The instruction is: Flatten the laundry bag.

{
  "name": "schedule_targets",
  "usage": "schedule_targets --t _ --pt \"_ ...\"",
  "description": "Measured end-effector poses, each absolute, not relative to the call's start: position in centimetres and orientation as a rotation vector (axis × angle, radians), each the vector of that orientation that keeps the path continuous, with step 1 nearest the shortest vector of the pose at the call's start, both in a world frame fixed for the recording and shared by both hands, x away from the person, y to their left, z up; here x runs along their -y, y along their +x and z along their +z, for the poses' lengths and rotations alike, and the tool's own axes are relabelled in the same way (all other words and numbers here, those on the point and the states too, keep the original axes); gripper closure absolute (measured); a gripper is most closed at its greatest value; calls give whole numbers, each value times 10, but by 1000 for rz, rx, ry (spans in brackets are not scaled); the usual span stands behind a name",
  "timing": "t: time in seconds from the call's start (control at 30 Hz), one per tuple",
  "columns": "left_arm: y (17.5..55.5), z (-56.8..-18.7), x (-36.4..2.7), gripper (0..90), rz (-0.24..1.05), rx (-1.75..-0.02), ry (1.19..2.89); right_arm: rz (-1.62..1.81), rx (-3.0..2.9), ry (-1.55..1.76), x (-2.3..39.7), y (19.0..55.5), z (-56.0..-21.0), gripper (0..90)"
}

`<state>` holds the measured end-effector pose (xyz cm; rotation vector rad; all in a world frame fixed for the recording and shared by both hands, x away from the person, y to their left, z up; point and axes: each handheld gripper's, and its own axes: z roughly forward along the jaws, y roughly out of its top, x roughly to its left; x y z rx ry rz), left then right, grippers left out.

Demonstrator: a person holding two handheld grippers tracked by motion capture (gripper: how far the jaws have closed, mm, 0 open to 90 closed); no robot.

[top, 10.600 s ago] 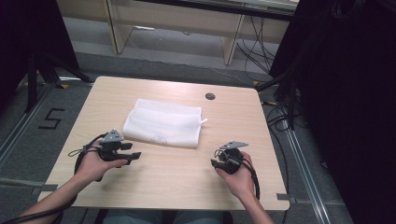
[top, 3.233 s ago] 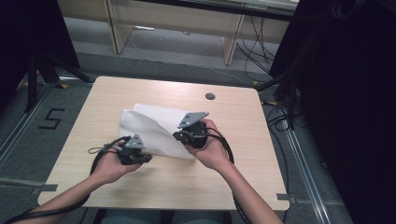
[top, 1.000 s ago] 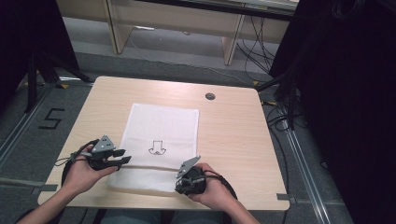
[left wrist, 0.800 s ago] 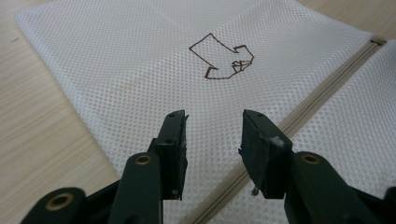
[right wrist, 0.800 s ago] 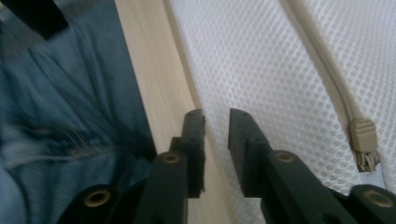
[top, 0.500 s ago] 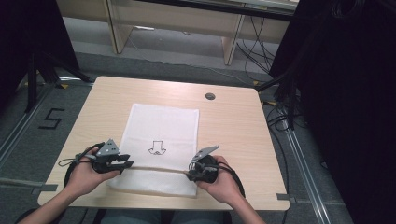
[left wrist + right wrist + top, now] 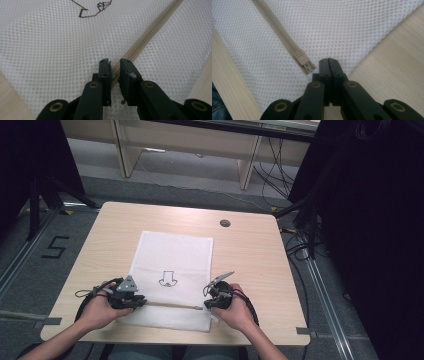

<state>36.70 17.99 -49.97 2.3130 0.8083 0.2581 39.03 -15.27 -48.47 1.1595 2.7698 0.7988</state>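
A white mesh bag (image 7: 172, 277) lies flat on the table (image 7: 250, 250), running from the middle to the near edge, with a small drawing (image 7: 167, 280) on it and a tan zipper (image 7: 170, 305) crossing it close to the near edge. The left gripper (image 7: 131, 300) rests at the zipper's left end, its jaws a narrow gap apart astride the zipper (image 7: 140, 42); whether they pinch it I cannot tell. The right gripper (image 7: 209, 303) sits at the bag's near right corner, jaws pressed together with nothing between them, just beside the zipper pull (image 7: 305, 62).

The step in hand looks like opening the zipper: next, the right jaws must part and take the pull while the left steadies the bag.

Half a second ago the hands sat slightly farther from the near edge; ten seconds ago the bag lay folded mid-table.
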Motion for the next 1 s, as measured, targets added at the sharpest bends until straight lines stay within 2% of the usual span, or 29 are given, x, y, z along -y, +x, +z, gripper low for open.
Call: schedule_targets --t 0.47,0.87,1.0 --pt "358 -502 -161 782 225 -732 2359 648 -2815 1117 162 382 -481 900" --pt "355 -499 -157 774 232 -683 2398 650 -2823 1141 166 380 -480 898" --pt "355 -500 -157 764 199 -726 2365 691 -2822 1161 168 381 -480 819"
